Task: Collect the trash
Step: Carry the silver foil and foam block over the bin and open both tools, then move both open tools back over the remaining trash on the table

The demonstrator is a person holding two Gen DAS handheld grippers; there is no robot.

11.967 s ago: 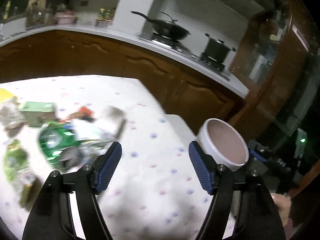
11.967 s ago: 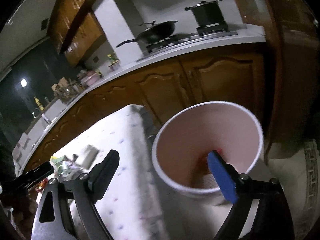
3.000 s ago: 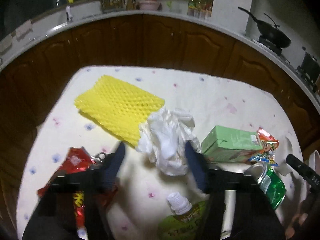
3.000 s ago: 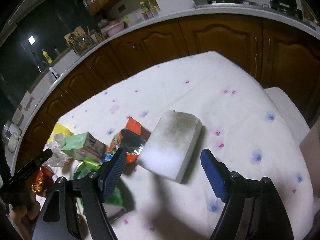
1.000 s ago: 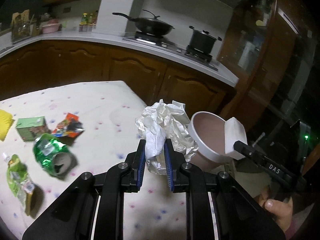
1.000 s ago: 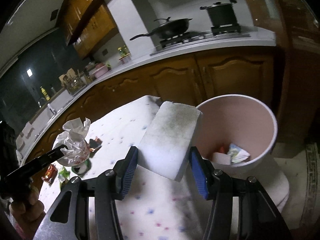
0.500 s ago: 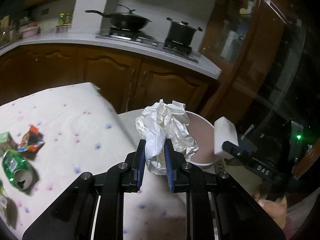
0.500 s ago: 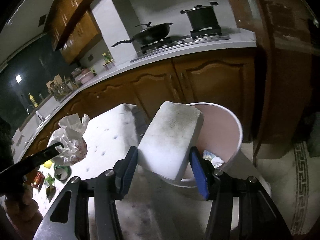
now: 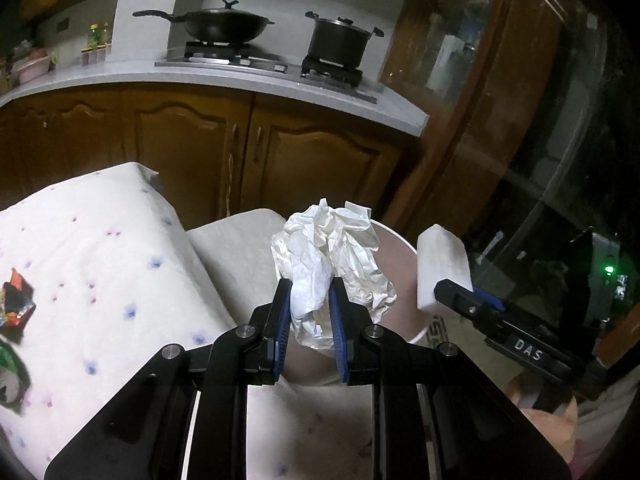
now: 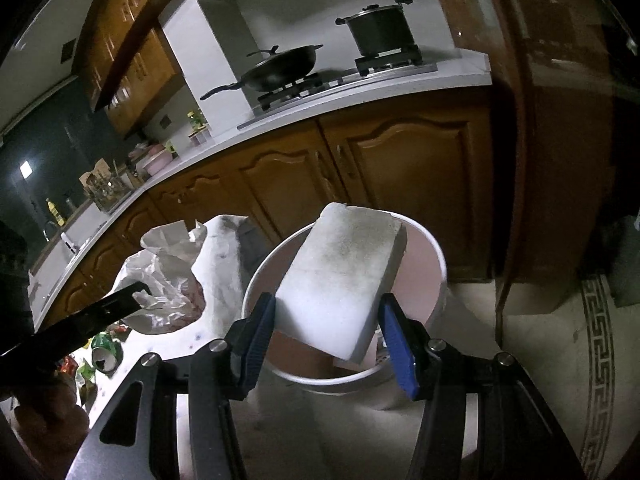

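My left gripper (image 9: 308,308) is shut on a crumpled white paper wad (image 9: 332,256) and holds it at the near left rim of the round white bin (image 10: 436,256). My right gripper (image 10: 326,320) is shut on a white foam block (image 10: 340,276) with a grey-soiled face, held tilted over the bin's opening. The block (image 9: 440,264) and right gripper also show at the right in the left wrist view, just right of the bin (image 9: 400,236). The paper wad (image 10: 168,276) shows at the left in the right wrist view. Some scraps lie in the bin's bottom.
A table with a white dotted cloth (image 9: 92,248) lies to the left with a red snack wrapper (image 9: 14,300) and a crushed green can (image 10: 104,354) on it. Brown kitchen cabinets (image 9: 200,148) with a wok and pot stand behind. A tall dark cabinet (image 9: 480,120) stands at the right.
Both grippers have carried their loads from the table towards the bin. The paper wad and the foam block now sit closer over the bin's opening than half a second ago.
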